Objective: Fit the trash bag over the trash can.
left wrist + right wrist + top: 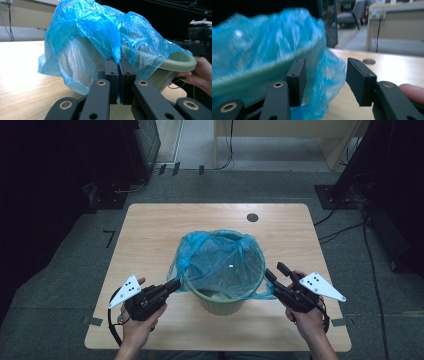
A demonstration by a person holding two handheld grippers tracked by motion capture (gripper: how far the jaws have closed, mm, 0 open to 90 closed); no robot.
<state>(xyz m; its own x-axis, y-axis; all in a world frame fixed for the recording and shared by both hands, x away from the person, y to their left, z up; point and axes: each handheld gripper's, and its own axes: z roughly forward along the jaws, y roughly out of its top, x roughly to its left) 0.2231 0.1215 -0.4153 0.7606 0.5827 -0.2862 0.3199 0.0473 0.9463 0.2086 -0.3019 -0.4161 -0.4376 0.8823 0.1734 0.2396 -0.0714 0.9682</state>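
Observation:
A pale green bin stands mid-table, lined with a blue plastic bag whose edge drapes over the rim. My left gripper is at the bin's left rim. In the left gripper view its jaws are shut on a fold of the bag just beside the bin rim. At the bin's right side my right gripper is open. In the right gripper view a loose flap of bag hangs by the left jaw over the rim, with no pad pressing it.
The wooden table has a round cable hole at the back right. Dark cabinets stand left and right of it, cables lie on the grey floor, and a wooden desk is behind. The person's right hand is beyond the bin.

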